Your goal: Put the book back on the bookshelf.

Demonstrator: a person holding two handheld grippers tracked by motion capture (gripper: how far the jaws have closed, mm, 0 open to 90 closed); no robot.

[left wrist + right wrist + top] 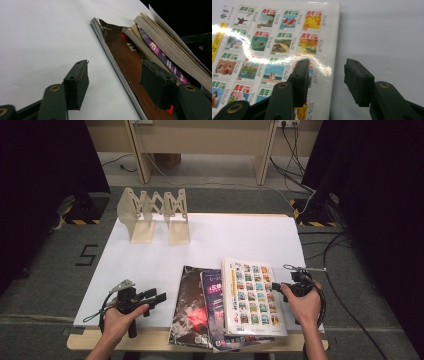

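three magazines lie fanned and overlapping at the lower middle of the high view, their long axes running from the near table edge up the frame, on the white sheet (150,265). the top magazine (254,295), with a grid of small pictures on its cover, sits at the right of the stack. the right gripper (278,287) is at its right edge and is clearly the nearer one; in the right gripper view its jaws stand wide apart with the cover's edge between them, one jaw over the cover, the other over bare sheet, pads not pressing, nothing held. the left gripper (159,298) hovers just left of the dark bottom magazine (190,307), jaws wide and empty, straddling that magazine's edge (117,67). the purple middle magazine (214,295) is partly covered. a wooden rack (152,215) stands well apart, upper left.
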